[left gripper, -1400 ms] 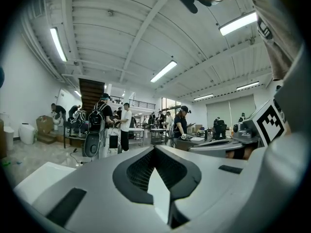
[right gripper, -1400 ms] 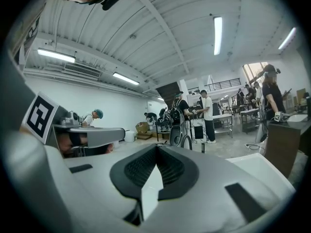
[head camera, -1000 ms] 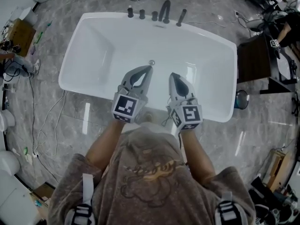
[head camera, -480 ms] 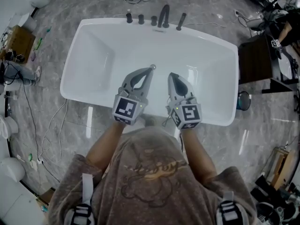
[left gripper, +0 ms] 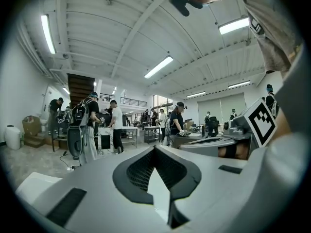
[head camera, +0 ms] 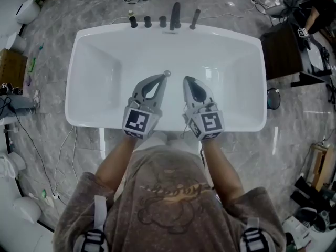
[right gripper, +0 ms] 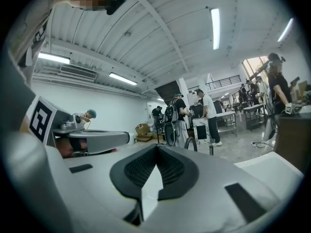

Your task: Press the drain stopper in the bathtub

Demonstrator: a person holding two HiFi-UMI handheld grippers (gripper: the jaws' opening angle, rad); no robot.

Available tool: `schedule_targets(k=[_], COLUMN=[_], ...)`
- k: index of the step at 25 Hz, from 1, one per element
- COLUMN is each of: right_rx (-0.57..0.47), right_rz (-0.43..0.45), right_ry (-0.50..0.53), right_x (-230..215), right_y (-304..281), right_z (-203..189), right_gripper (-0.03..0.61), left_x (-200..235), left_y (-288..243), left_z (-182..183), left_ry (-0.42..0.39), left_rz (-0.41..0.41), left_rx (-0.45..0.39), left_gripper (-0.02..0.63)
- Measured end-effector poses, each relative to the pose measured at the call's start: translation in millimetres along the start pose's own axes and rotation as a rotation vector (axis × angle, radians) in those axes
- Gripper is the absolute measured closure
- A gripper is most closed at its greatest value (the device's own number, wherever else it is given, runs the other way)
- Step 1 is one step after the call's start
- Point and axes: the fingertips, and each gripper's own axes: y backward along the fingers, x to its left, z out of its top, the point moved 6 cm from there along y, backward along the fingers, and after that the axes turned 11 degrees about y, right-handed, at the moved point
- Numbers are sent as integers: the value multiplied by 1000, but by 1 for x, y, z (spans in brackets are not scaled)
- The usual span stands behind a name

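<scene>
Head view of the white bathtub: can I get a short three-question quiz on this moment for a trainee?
1. True or false: the left gripper and the right gripper both have their jaws wide apart.
2. Whose tip lies nearer the small round metal drain stopper in the white bathtub? A. left gripper B. right gripper C. both equally far
3. Fill in: the black tap fittings stand along the tub's ___ rim, opposite the side the grippers come from.
Key: 1 false, both are shut with nothing between the jaws; 2 A; 3 far.
</scene>
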Motion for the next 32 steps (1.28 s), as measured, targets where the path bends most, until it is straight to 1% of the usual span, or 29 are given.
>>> schedule_targets(k=[3, 5, 7, 11, 16, 20, 25, 29, 32], right_rx=[-1, 17, 10, -16, -9, -8, 18, -29, -43], right_rz=[-15, -34, -57, -75, -93, -91, -75, -62, -52], right_ry=[2, -5, 1, 5, -5, -22, -25, -10, -6], right_x=[5, 7, 7, 7, -1, -7, -18, -27, -32], right_y=[-12, -17, -24, -38, -47, -55, -68, -85, -96], right_z=[-5, -10, -10, -12, -19, -27, -42, -58, -72], right_gripper=[577, 577, 577, 577, 577, 577, 577, 577, 577], left_x=[14, 22, 28, 37, 42, 46, 54, 63, 69], left_y=[-4, -7, -11, -17, -28, -37, -53, -70, -81], left_z=[-4, -6, -9, -10, -17, -24, -33, -46, -60], left_ry=[-6, -6, -6, -1, 8, 16, 4, 1, -7], left_rz=[-29, -48, -64, -67, -73, -62, -60, -64, -67], left_rx=[5, 6, 4, 29, 36, 47, 41, 30, 24], left_gripper=[609, 609, 609, 609, 609, 609, 609, 609, 610])
